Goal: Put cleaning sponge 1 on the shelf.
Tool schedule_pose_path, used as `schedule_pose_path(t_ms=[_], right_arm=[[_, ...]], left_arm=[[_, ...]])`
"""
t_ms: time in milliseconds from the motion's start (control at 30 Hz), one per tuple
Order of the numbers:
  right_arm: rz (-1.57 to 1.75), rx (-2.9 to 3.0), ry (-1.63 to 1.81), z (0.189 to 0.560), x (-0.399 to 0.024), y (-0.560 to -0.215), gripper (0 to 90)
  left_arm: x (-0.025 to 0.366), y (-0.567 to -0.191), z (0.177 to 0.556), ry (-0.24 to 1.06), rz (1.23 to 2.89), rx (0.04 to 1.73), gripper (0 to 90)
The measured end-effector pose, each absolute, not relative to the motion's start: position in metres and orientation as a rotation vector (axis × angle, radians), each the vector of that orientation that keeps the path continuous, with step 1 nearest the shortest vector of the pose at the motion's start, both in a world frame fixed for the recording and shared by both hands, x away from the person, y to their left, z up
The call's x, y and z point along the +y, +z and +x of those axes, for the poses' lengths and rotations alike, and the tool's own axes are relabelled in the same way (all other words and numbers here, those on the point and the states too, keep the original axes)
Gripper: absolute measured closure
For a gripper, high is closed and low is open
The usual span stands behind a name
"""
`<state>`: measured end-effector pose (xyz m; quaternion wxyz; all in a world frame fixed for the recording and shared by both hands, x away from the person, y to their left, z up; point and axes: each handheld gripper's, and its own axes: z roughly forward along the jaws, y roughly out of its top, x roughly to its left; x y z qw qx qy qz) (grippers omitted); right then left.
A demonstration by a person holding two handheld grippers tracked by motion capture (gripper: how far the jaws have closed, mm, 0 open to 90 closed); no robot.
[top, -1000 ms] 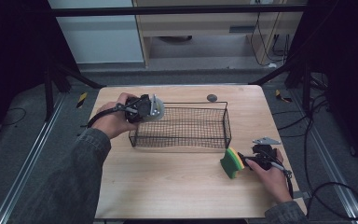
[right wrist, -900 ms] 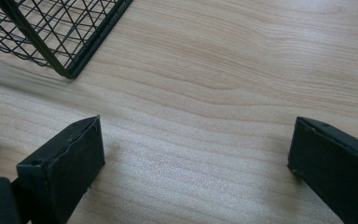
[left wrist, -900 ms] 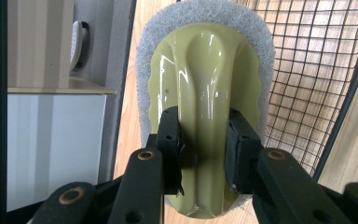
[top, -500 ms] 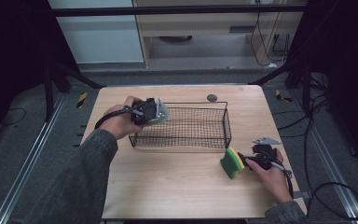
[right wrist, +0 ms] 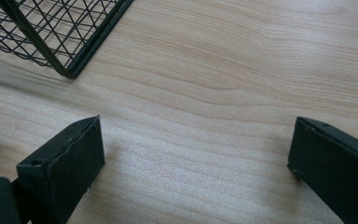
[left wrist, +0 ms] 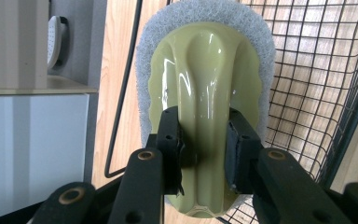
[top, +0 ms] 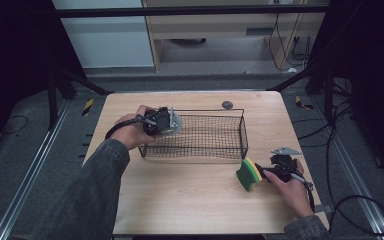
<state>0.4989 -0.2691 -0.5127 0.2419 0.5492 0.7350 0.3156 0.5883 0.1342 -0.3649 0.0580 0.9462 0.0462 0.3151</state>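
My left gripper (top: 162, 121) is shut on a scrubber (top: 175, 123) with a glossy olive-green handle (left wrist: 205, 84) and a grey-white pad. It hangs at the left end of a black wire basket (top: 205, 150), over its rim. In the left gripper view the jaws of the left gripper (left wrist: 205, 149) pinch the handle's ridge, with the basket's mesh (left wrist: 317, 70) to the right. My right gripper (top: 266, 172) rests on the table at the right, open, with bare wood between the jaws of the right gripper (right wrist: 196, 154). A green and yellow sponge (top: 247, 175) stands on edge just beside it.
The wooden table (top: 190, 200) has open room in front of the basket. A small dark round object (top: 227, 104) lies near the far edge. A corner of the basket (right wrist: 51, 28) is near the right gripper. Cables trail over the floor at the right.
My left hand has sunk a little and shifted right with the scrubber, closer to the basket's left end. The right hand and the sponge have stayed put.
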Motion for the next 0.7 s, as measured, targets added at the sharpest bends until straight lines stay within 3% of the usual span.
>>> schedule_pose_path(t_ms=[700], right_arm=[[1.501,2.01,0.863,0.499,-0.269,-0.513,3.8]], left_arm=[[0.138,-0.386,0.596,0.893,2.883,0.167,70.5]])
